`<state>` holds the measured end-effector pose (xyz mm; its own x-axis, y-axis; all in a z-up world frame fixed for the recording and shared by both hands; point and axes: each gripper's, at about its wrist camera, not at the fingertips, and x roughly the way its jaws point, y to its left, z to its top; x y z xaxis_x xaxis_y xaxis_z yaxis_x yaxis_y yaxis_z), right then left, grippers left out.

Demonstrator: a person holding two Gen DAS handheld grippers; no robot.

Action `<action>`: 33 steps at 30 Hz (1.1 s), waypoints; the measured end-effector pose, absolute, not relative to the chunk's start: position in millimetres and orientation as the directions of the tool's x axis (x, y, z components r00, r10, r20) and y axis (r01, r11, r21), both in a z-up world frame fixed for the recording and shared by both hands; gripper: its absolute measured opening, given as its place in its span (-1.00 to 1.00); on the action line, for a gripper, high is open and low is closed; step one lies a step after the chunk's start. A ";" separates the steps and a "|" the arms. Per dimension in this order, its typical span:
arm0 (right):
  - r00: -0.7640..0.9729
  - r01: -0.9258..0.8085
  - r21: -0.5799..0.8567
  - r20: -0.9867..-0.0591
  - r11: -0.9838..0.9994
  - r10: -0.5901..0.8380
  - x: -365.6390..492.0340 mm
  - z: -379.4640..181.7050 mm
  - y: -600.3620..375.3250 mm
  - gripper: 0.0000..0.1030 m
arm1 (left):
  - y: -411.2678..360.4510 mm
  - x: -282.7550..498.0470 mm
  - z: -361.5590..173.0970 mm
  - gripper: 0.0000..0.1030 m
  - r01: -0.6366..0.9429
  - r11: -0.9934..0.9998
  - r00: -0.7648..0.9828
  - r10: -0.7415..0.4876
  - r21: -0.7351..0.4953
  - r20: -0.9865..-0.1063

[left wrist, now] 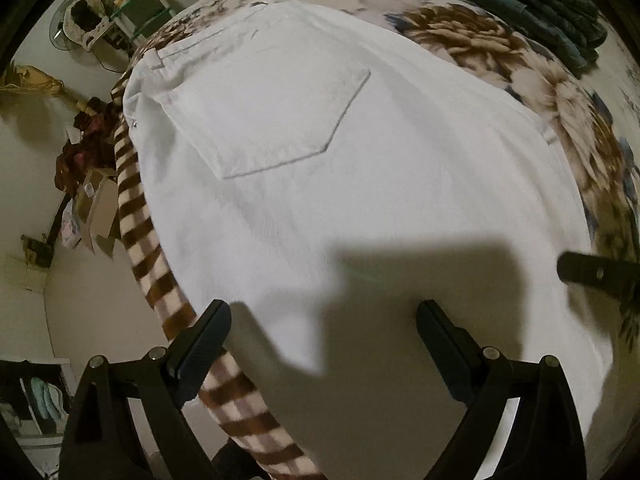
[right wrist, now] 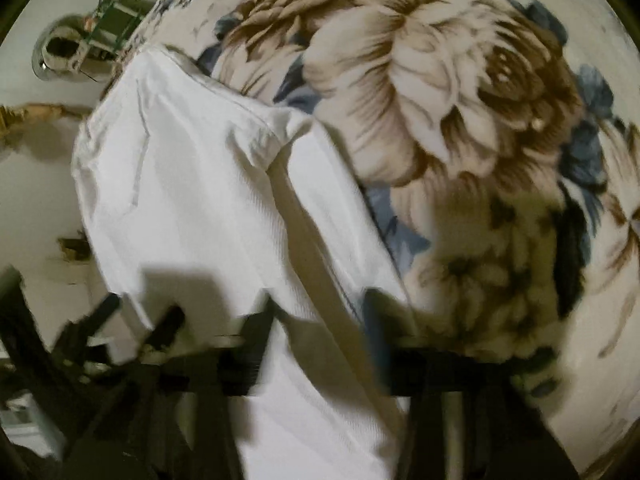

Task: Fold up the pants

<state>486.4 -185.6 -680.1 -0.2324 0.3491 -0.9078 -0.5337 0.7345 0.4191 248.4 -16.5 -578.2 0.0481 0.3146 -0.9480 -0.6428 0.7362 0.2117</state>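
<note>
White pants (left wrist: 340, 184) lie flat on a floral blanket (left wrist: 480, 52), back pocket (left wrist: 280, 120) up, waistband at the far left. My left gripper (left wrist: 324, 344) hovers open and empty just above the near part of the pants. In the right wrist view the pants (right wrist: 200, 200) lie folded lengthwise, with the crotch point (right wrist: 280, 128) sticking out. My right gripper (right wrist: 316, 320) is blurred by motion; its fingers stand apart above the pants' right edge, holding nothing. Its fingertip (left wrist: 592, 272) shows at the right of the left wrist view.
A stack of folded dark green garments (left wrist: 520, 4) lies on the blanket at the far right. The brown-and-cream striped blanket edge (left wrist: 136, 208) marks the bed's left side. Beyond it are the floor, a fan (left wrist: 84, 20) and clutter (left wrist: 80, 160).
</note>
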 end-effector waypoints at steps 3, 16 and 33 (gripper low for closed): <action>-0.163 -0.584 0.360 -0.930 0.727 0.329 479.4 -673.9 -183.8 -0.93 | -12.1 251.8 -571.4 0.84 -0.635 0.742 0.061 0.324 0.214 -0.944; -0.228 -0.388 0.448 -0.893 0.805 0.387 512.0 -659.4 -224.0 -0.14 | -12.4 260.9 -576.8 0.84 -0.568 0.798 0.049 0.278 0.202 -0.959; -0.264 -0.314 0.223 -0.954 0.923 0.141 375.9 -675.5 -446.1 -0.13 | -67.8 249.8 -569.1 0.84 -0.429 0.879 0.055 0.253 0.206 -0.966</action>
<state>375.9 -446.1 -675.5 -0.2636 0.1413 -0.9542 -0.3138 0.9228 0.2234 249.8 -67.8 -569.1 0.0547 0.2527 -0.9660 -0.4294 0.8794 0.2058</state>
